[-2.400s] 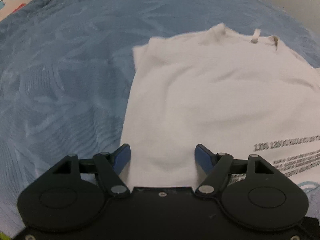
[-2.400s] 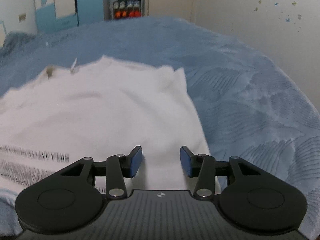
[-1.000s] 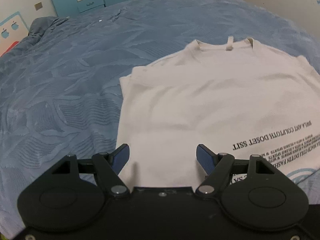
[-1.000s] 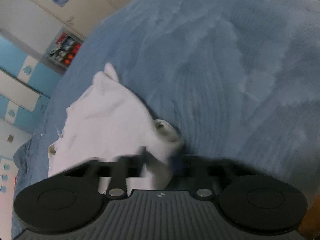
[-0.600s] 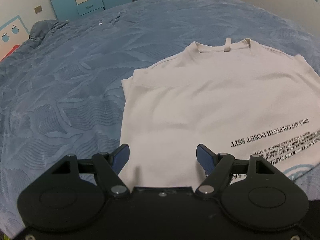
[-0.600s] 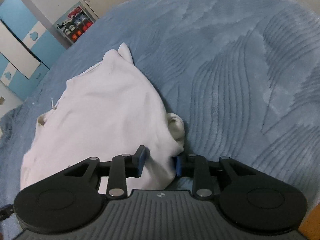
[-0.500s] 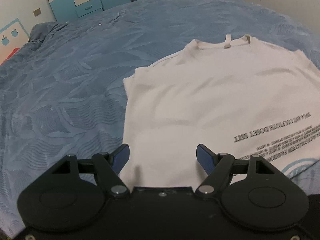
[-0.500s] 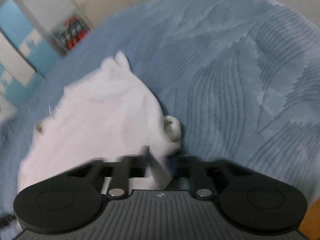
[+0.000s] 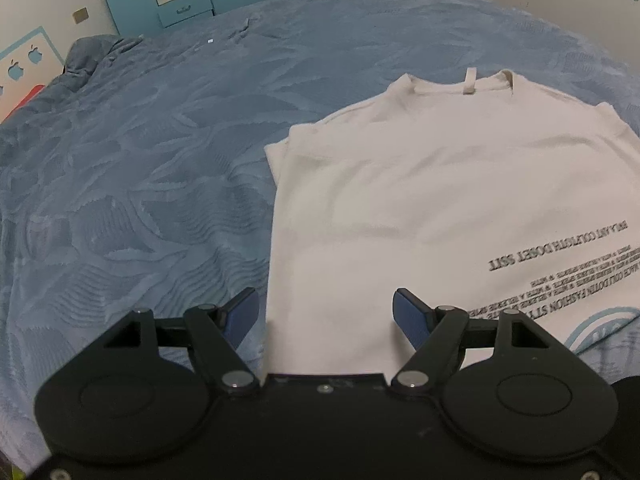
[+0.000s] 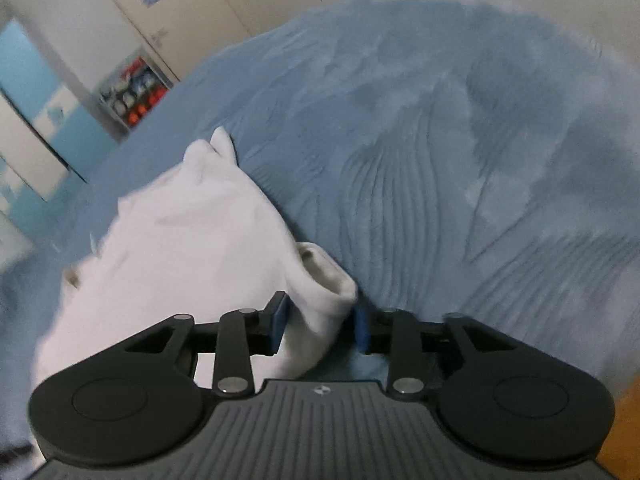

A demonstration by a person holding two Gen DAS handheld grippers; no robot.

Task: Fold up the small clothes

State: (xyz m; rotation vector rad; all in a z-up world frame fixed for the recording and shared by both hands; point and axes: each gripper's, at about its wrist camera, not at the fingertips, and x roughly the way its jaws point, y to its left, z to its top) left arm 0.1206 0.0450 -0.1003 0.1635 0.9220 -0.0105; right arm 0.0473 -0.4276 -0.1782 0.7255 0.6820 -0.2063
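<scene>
Blue bedspread point(image 9: 152, 168), white T-shirt point(image 9: 420, 200), right gripper point(image 10: 320, 322) gripping

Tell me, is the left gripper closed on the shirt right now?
No, the left gripper is wide open, its blue fingertips spread apart over the hem of the white T-shirt without pinching it.

white t-shirt point(image 9: 420, 200) with black lettering lies flat, collar far, one corner bunched and raised.

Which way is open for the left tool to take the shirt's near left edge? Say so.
Probably straight ahead: the left tool is open, the t-shirt edge lies flat on the bedspread between its fingers, nothing blocking.
</scene>
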